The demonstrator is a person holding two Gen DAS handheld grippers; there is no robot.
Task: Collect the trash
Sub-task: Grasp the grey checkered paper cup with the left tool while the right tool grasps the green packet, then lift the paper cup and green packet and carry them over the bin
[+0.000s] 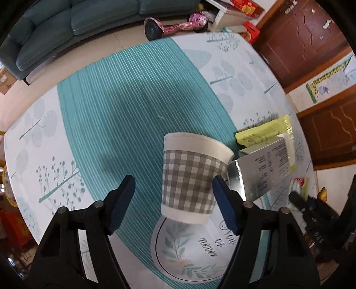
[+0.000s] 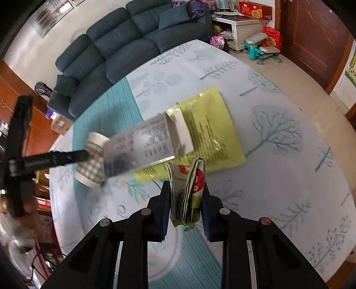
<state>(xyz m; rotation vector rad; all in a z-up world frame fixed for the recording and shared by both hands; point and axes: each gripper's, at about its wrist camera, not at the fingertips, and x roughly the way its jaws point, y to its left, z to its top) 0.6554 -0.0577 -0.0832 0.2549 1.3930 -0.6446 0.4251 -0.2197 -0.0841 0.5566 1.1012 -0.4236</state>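
Observation:
A grey-checked paper cup (image 1: 187, 177) stands on the tablecloth (image 1: 111, 111) between the fingers of my left gripper (image 1: 173, 200). The jaws are open: the right pad (image 1: 224, 206) is close beside the cup and the left pad (image 1: 121, 204) is well apart. A silver box (image 1: 262, 169) leans against the cup over a yellow-green packet (image 1: 267, 131). My right gripper (image 2: 185, 200) is shut on a folded white, red and green wrapper (image 2: 189, 191), just above the table. Beyond it lie the box (image 2: 144, 144), the packet (image 2: 211, 133) and the cup (image 2: 93, 162).
The round table (image 2: 278, 177) has a teal-striped, tree-printed cloth. A dark blue sofa (image 2: 124, 49) stands behind it, with a pink hoverboard (image 1: 175, 25) on the floor. Wooden doors (image 1: 300, 40) and red boxes (image 2: 255, 10) are at the right. A hand (image 2: 29, 206) holds the left gripper.

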